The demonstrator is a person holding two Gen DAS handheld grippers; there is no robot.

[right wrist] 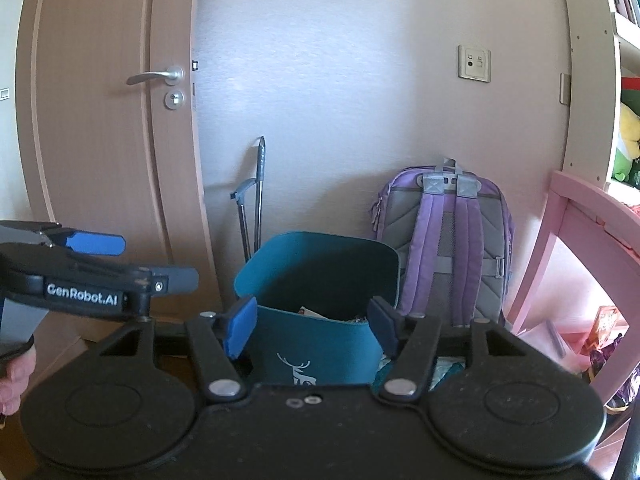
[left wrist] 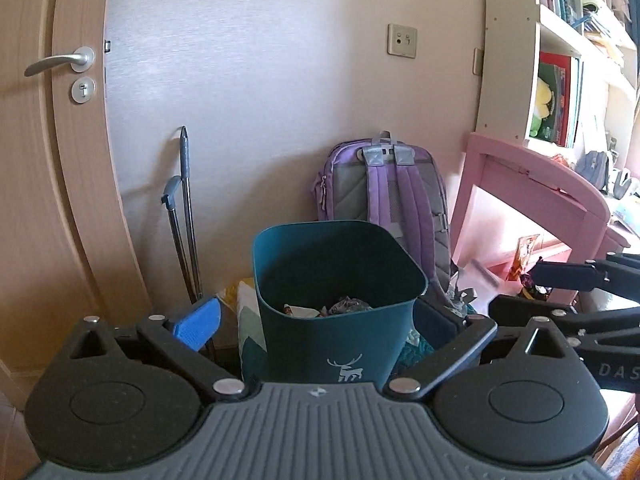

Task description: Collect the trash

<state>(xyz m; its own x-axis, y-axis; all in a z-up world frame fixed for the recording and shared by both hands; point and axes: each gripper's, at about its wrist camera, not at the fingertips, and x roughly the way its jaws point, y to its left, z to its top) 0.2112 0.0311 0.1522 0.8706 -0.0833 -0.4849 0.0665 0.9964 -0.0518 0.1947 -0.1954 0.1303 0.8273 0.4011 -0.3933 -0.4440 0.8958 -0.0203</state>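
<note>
A teal bin (left wrist: 336, 300) with a white deer print stands on the floor by the wall, with crumpled wrappers (left wrist: 344, 306) inside. It also shows in the right wrist view (right wrist: 316, 320). My left gripper (left wrist: 316, 320) is open and empty, its blue fingers on either side of the bin's front. My right gripper (right wrist: 314, 326) is open and empty, also framing the bin. More wrappers (left wrist: 528, 280) lie under the pink desk to the right, also seen in the right wrist view (right wrist: 604, 344). The left gripper shows at the left of the right wrist view (right wrist: 132, 260).
A purple backpack (left wrist: 392, 196) leans on the wall behind the bin. A mop handle (left wrist: 186, 208) stands by the closed wooden door (left wrist: 48, 160). A pink desk (left wrist: 532, 188) and a bookshelf (left wrist: 560, 60) are on the right. A patterned cloth (left wrist: 248, 320) lies beside the bin.
</note>
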